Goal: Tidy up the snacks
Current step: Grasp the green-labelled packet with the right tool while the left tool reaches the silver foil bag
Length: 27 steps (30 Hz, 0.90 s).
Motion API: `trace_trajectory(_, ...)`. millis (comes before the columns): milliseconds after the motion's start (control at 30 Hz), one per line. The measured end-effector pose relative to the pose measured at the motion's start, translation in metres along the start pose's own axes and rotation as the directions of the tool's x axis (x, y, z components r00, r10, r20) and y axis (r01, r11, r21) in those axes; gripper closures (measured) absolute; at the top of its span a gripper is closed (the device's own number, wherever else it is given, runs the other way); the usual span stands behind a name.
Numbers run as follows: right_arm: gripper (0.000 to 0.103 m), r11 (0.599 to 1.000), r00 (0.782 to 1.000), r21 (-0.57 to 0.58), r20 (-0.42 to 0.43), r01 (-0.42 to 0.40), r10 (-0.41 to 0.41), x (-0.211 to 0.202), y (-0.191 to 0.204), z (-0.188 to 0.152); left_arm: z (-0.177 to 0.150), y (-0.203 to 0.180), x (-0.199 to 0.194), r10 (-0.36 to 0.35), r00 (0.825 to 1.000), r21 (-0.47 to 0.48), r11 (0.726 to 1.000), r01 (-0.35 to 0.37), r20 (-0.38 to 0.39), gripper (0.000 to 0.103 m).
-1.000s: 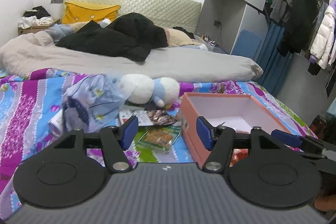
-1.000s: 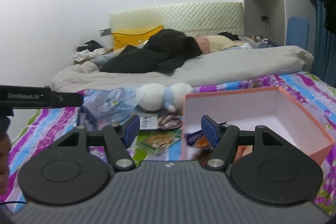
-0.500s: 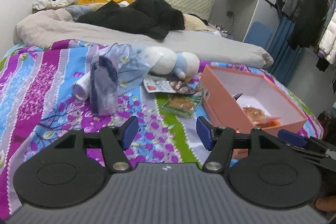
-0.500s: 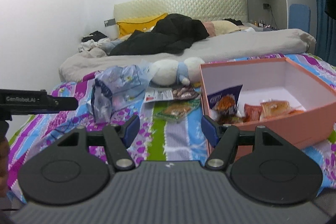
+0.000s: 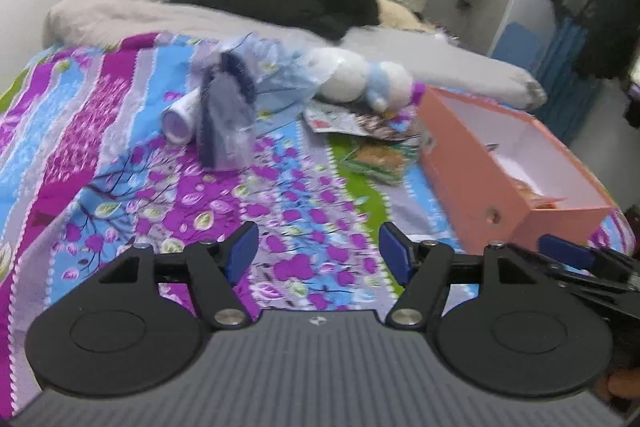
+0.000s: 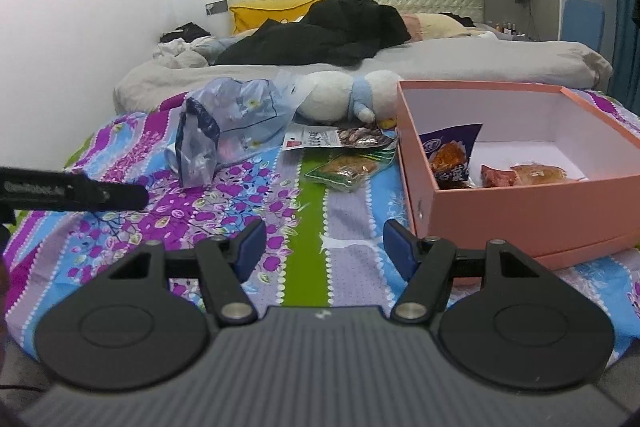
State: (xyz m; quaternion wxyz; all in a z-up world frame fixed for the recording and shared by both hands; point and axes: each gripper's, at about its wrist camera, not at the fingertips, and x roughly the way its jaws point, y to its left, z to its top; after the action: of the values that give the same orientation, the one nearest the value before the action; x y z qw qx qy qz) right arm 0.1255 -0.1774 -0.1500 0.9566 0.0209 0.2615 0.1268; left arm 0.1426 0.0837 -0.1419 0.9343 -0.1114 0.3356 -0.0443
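Both grippers I held were released and carried nothing: the left gripper (image 5: 318, 251) and the right gripper (image 6: 323, 245) hovered over the purple, blue and green floral bedsheet (image 6: 308, 223), jaws spread wide. I noted an open salmon-pink cardboard box (image 6: 520, 211) on the bed, with a purple snack packet (image 6: 450, 155) and an orange wrapped pastry (image 6: 536, 174) inside. One green-edged clear snack pouch (image 6: 346, 171) lay on the sheet just left of the box, apart from both grippers.
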Motion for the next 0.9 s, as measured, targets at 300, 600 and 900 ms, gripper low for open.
trace_trajectory(300, 0.037, 1.0, 0.999, -0.02, -0.046, 0.002, -0.002, 0.037, -0.002, -0.002, 0.004, 0.006, 0.048, -0.012, 0.999, -0.065, 0.998, 0.009, -0.04, 0.019)
trace_trajectory(600, 0.037, 1.0, 0.995, -0.022, -0.095, -0.01, 0.008, 0.086, 0.0, 0.003, 0.03, 0.012, 0.107, -0.07, 0.996, -0.132, 0.989, 0.061, -0.062, 0.019)
trace_trajectory(900, 0.037, 0.998, 0.994, 0.058, -0.109, -0.018, 0.024, 0.146, -0.004, 0.008, 0.063, 0.028, 0.182, -0.193, 0.98, -0.248, 0.953, 0.173, -0.057, 0.019)
